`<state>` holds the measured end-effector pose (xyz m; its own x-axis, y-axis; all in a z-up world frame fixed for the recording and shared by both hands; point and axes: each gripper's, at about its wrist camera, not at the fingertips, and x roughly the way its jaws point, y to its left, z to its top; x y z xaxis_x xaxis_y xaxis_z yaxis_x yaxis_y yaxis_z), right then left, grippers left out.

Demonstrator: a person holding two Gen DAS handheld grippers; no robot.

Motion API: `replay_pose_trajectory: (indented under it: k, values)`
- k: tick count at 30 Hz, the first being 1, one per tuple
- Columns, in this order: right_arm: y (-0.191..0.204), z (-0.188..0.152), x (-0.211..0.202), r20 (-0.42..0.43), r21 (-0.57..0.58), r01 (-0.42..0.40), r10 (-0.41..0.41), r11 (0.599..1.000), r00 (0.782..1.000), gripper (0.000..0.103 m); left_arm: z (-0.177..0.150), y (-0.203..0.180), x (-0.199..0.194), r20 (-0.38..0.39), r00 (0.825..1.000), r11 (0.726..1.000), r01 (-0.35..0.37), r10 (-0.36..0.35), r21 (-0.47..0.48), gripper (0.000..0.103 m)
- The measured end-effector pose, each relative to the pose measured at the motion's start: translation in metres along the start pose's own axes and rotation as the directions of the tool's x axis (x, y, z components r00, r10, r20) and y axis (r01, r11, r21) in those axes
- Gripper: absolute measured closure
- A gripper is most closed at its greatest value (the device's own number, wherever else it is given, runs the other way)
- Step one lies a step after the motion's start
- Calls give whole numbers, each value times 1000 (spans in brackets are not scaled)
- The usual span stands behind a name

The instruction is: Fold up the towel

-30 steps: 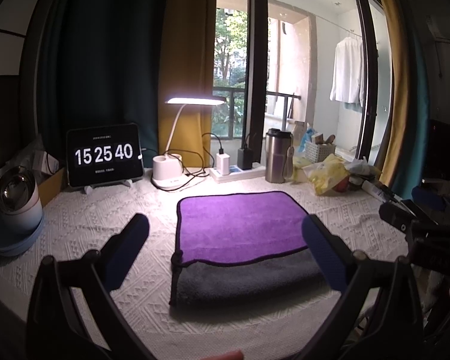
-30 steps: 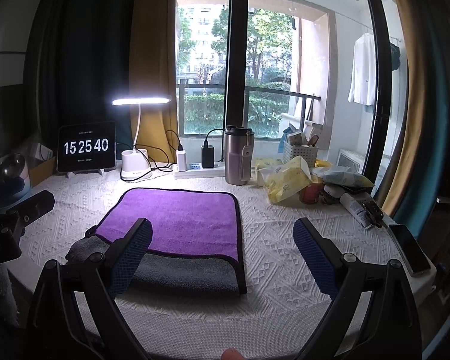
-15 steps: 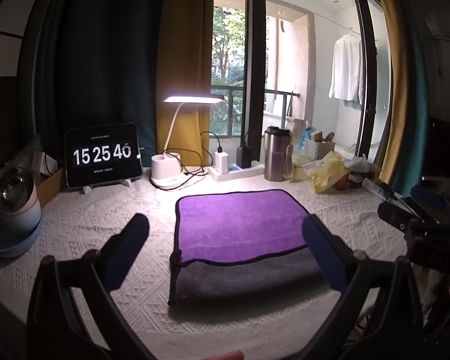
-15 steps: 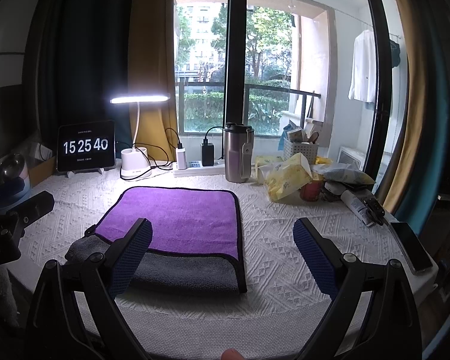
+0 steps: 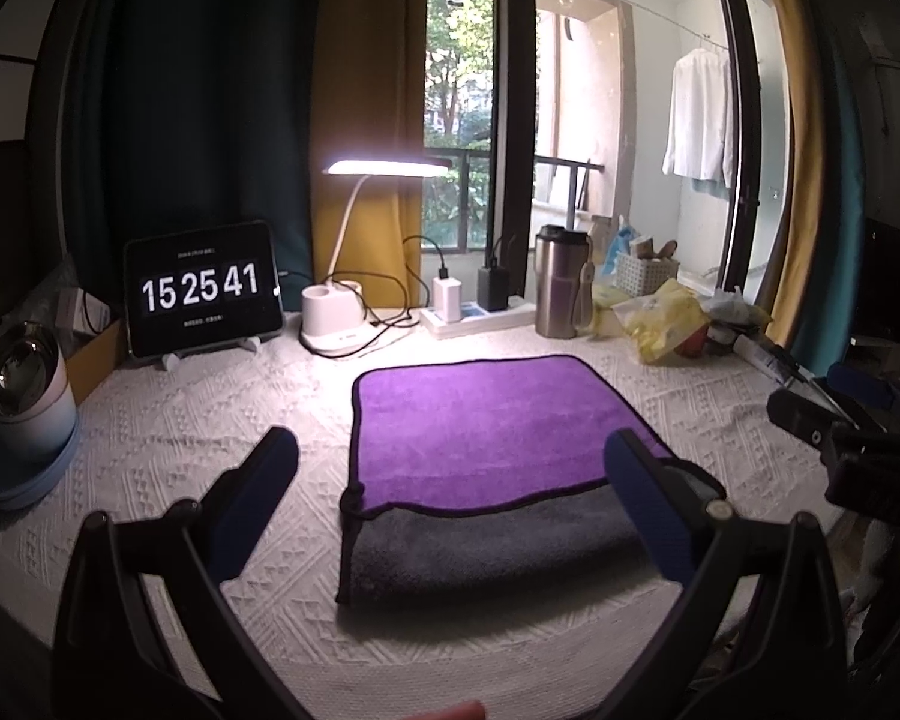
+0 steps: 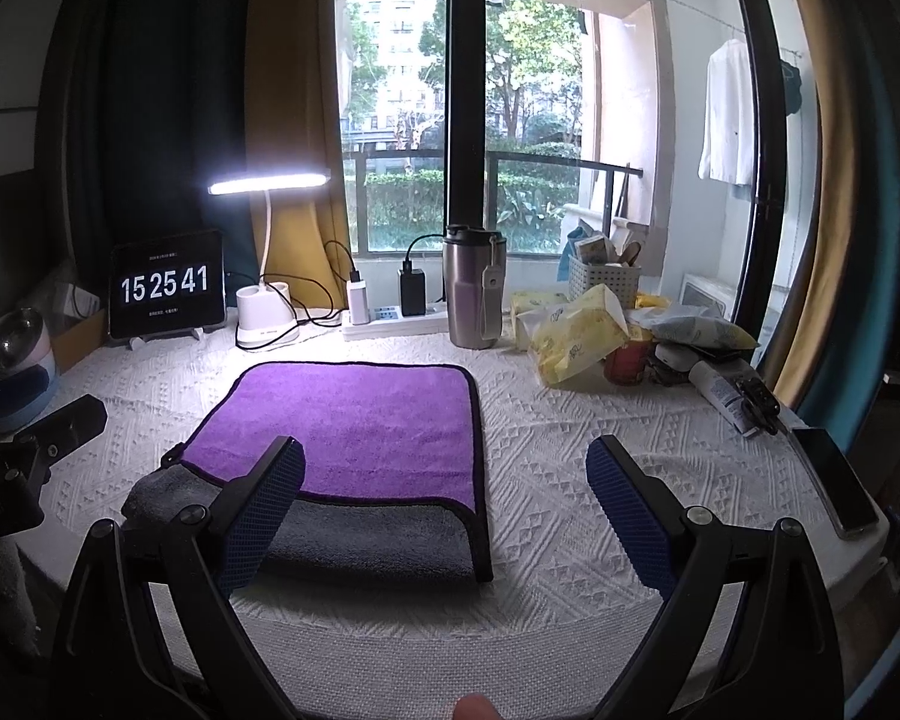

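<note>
The towel (image 5: 486, 420) is laid folded at the middle of the white tablecloth (image 5: 180, 420), purple face over grey. The left gripper (image 5: 450, 480) and the right gripper (image 6: 447, 480) are held above the near edge with fingers spread wide, nothing grasped. A lit desk lamp (image 5: 354, 300) is seen at 11 o'clock from the towel and a steel tumbler (image 5: 558, 282) at 1 o'clock.

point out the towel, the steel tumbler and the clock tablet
towel (image 5: 486, 420), left wrist view, middle of the purple top layer
steel tumbler (image 6: 473, 294), right wrist view, middle of its body
clock tablet (image 5: 201, 291), left wrist view, on the screen digits
</note>
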<state>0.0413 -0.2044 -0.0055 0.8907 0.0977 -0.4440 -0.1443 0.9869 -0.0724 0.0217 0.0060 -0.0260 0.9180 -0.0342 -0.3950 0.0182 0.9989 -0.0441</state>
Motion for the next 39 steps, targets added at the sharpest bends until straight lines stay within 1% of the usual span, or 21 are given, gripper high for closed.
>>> replay_pose_trajectory:
  k: [10, 19, 24, 29, 35, 36, 39]
  values:
    - [-7, -5, 26, -74, 12, -40, 41, 999, 996, 7, -8, 4, 33, -103, 995, 1000, -2, 3, 4, 1]
    - [-13, -10, 52, -141, 39, -70, 75, 997, 987, 10, -17, 10, 66, -209, 978, 1000, -3, -1, -21, 1]
    - [-17, -13, 72, -195, 57, -107, 116, 993, 974, 16, -24, 14, 86, -265, 964, 1000, -9, 2, -26, 2]
    - [-20, -17, 92, -249, 67, -127, 140, 990, 958, 24, -30, 16, 102, -320, 948, 1000, -13, 8, -14, 9]
    - [-23, -22, 113, -305, 76, -138, 154, 988, 940, 27, -34, 16, 115, -359, 933, 1000, -16, 11, -10, 17]
    - [-23, -22, 116, -313, 79, -142, 159, 987, 936, 28, -35, 16, 118, -368, 930, 1000, -14, 9, -13, 20]
    - [-24, -26, 128, -357, 79, -149, 168, 986, 919, 36, -38, 18, 125, -397, 918, 1000, -8, -2, -24, 29]
